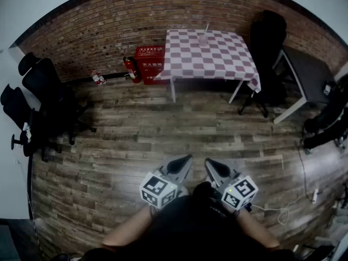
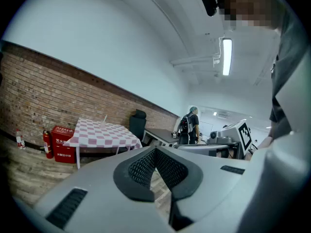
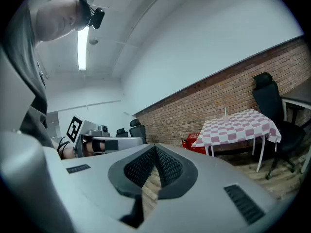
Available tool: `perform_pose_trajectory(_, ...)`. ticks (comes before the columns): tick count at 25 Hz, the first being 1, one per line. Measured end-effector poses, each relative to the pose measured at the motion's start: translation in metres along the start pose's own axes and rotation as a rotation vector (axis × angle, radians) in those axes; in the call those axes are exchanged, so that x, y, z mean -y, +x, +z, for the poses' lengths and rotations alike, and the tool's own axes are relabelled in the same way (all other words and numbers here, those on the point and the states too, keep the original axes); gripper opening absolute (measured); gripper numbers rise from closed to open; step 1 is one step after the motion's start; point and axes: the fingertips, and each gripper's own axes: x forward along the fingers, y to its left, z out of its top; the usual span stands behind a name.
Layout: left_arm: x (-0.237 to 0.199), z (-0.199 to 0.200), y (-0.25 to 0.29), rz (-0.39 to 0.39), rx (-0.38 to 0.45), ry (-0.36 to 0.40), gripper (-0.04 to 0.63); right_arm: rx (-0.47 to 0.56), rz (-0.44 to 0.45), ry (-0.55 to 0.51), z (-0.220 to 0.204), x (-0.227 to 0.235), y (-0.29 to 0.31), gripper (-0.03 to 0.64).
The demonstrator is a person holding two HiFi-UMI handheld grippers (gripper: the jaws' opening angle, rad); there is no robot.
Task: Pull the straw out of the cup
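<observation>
Straw (image 1: 206, 28): one, standing in the one cup (image 1: 204, 41) on the one table (image 1: 217, 58). Left gripper (image 1: 186, 162) and right gripper (image 1: 212, 165), two, both clenched empty, well apart from table.

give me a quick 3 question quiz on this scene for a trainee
1. True or false: the cup with the straw stands on the checkered table.
2. The red box sits: A) on the table B) on the floor by the brick wall C) on a shelf.
3. Fill in: the jaws of the left tool and right tool are both ____.
Key: 1 true; 2 B; 3 shut.
</observation>
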Motion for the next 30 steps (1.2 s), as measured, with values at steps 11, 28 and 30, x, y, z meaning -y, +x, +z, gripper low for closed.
perform_pose_trajectory(11, -0.004, 0.000, 0.017, -0.007, -0.008, -0.014, 0.008, -0.003, -0.010, 0.004, 0.004, 0.015, 0.001, 0.011)
perform_pose_trajectory(28, -0.010, 0.019, 0.113, -0.009, -0.026, 0.001, 0.008, 0.004, 0.005, 0.028, 0.026, 0.106, 0.000, 0.011)
perform_pose_trajectory(30, -0.010, 0.024, 0.136, -0.009, -0.029, 0.005, 0.008, 0.013, 0.007, 0.026, 0.035, 0.128, -0.002, 0.011)
